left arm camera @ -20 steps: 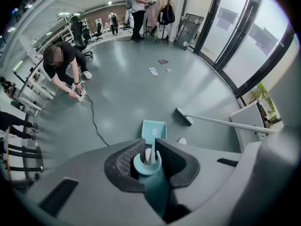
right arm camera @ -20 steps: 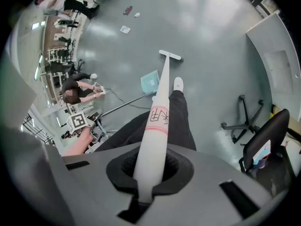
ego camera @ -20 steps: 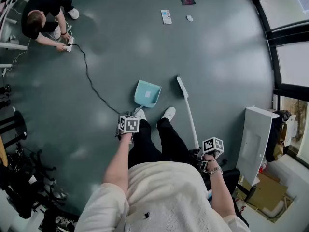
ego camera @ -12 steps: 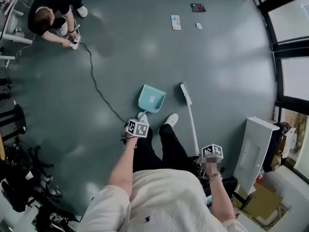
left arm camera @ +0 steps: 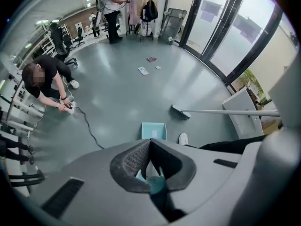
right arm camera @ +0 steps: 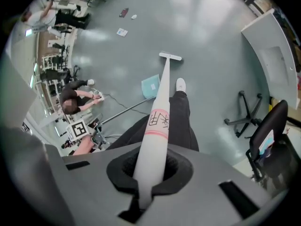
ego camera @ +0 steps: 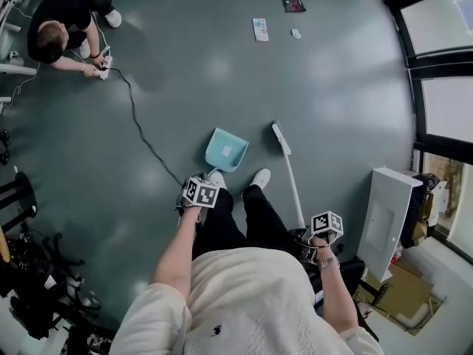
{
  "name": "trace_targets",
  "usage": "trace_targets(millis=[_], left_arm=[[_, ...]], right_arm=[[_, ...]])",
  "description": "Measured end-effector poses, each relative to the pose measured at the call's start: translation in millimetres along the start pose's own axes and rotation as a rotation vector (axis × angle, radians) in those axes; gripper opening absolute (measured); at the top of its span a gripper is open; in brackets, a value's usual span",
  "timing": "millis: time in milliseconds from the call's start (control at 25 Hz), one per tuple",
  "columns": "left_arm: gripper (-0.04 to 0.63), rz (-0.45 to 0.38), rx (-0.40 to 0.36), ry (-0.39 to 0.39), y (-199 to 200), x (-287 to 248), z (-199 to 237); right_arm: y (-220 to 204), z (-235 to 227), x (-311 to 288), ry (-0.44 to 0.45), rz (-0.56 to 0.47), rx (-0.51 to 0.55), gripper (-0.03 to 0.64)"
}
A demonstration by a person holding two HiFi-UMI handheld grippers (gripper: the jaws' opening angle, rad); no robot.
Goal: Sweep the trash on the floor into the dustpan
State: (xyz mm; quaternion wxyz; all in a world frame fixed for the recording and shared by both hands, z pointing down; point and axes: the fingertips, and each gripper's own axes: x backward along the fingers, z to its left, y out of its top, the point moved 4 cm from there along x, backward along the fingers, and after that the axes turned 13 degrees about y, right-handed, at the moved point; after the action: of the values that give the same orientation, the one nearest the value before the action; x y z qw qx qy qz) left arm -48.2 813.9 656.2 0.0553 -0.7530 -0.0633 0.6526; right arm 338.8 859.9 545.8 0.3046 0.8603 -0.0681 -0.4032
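A teal dustpan (ego camera: 225,150) rests on the grey floor just ahead of my shoes. Its teal handle (left arm camera: 155,183) sits between the shut jaws of my left gripper (ego camera: 198,193). My right gripper (ego camera: 324,226) is shut on the white broom handle (right arm camera: 157,121). The broom head (ego camera: 279,134) lies on the floor to the right of the dustpan (right arm camera: 151,84). Far ahead lies the trash: a white-blue paper (ego camera: 259,29), a dark card (ego camera: 293,6) and a small white scrap (ego camera: 295,33). It also shows in the left gripper view as the paper (left arm camera: 143,70) and card (left arm camera: 151,59).
A person (ego camera: 63,24) crouches at the far left by a power strip; its black cable (ego camera: 140,132) runs across the floor toward my left side. A white cabinet (ego camera: 388,213) and an office chair (right arm camera: 263,140) stand at my right, beside the windows. Dark equipment crowds the lower left.
The head view has swayed a little. The dustpan and broom head stay just ahead of my feet, and both grippers keep their hold.
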Motion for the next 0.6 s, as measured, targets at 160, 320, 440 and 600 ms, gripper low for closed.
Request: trace_targets(millis=[160,320,440,600], left_arm=[[0.008,-0.012,-0.025,0.004,0.2,-2.4,29.4],[0.008,-0.031,-0.103,0.014,8.1,-7.6,42.6],[0.008,-0.028,-0.115,0.012,23.8,-7.7,50.7],[0.008,-0.025,-0.101,0.018,68.4,-13.2,61.3]], right_arm=[[0.8,12.6,-3.6,0.04,-0.047,-0.05,0.017],[7.6,26.8,-8.6,0.038,-0.082,-0.075,0.017],[13.5,40.9,-1.8,0.07,-0.126,-0.111,0.017],[29.9,65.3,14.3,0.118,-0.133,-0.103,0.017]])
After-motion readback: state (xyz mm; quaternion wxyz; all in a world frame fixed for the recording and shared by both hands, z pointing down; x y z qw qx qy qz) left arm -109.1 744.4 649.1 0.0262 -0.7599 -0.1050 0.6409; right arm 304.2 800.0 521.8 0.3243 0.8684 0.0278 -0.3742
